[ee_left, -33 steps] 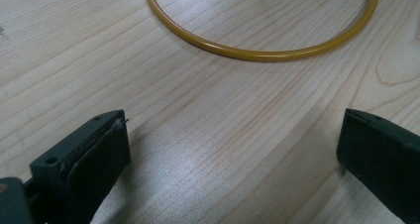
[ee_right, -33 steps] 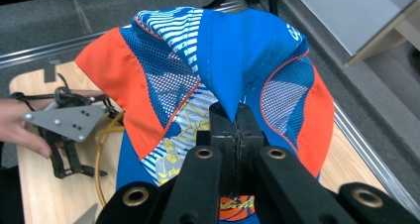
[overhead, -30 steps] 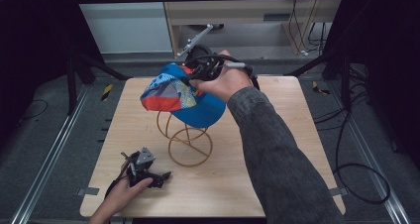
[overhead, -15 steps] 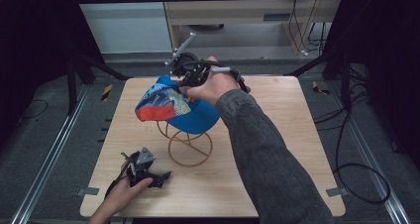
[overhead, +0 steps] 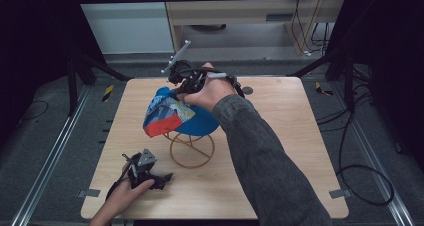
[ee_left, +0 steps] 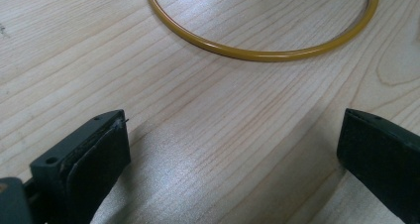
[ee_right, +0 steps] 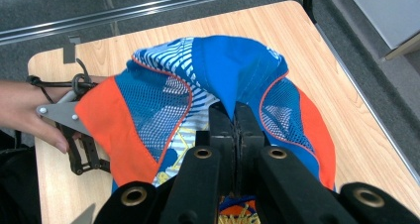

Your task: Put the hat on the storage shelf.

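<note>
Cap (overhead: 176, 117) has shifted from right of centre, a second ago, toward the left-centre of the high view, and it has dropped lower over the wire stand (overhead: 192, 147). It now drapes across the stand's top, orange panel pointing lower left. My read: it's being seated on the stand and is nearly placed; release is what's left.

Right gripper (ee_right: 235, 116): jaws pinched fully together on a fold of the cap's blue fabric, centre of the right gripper view.

Left gripper (overhead: 145, 172): hasn't moved. It sits on the table (overhead: 280, 136) in the lower left of the high view, jaws wide apart with nothing between them. The stand's yellow base ring runs across the top of the left gripper view.

No legible brand or text. The cap's front has a striped graphic print, too small to read.
</note>
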The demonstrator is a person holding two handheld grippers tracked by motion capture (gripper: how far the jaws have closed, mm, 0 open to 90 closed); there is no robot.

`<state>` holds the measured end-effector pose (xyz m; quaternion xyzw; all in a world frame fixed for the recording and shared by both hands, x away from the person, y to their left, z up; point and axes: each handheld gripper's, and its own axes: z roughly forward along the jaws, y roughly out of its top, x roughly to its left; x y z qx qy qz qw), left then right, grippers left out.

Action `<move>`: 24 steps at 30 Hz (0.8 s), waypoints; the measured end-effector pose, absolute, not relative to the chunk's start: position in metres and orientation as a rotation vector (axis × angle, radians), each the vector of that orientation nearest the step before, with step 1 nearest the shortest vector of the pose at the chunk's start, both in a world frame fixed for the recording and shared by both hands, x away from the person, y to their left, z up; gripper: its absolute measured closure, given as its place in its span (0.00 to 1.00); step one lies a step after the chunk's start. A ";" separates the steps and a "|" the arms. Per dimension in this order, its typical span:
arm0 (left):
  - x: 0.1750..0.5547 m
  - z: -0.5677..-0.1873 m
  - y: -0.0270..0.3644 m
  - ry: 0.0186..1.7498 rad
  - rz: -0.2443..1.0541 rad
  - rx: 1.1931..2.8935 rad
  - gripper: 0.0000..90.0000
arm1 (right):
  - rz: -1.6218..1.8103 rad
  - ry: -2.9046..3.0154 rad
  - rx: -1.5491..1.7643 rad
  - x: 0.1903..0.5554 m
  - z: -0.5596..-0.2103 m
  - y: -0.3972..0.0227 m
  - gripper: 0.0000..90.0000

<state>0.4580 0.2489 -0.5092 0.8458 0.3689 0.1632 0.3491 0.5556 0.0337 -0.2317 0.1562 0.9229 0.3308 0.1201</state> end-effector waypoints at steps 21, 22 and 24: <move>0.458 -0.509 0.249 0.958 0.424 2.191 0.00 | 0.992 2.681 0.493 0.556 -0.236 0.033 0.80; 0.458 -0.509 0.249 0.958 0.424 2.191 0.00 | 0.989 2.682 0.495 0.556 -0.236 0.033 0.78; 0.458 -0.509 0.249 0.958 0.424 2.191 0.00 | 0.990 2.680 0.506 0.556 -0.236 0.032 0.75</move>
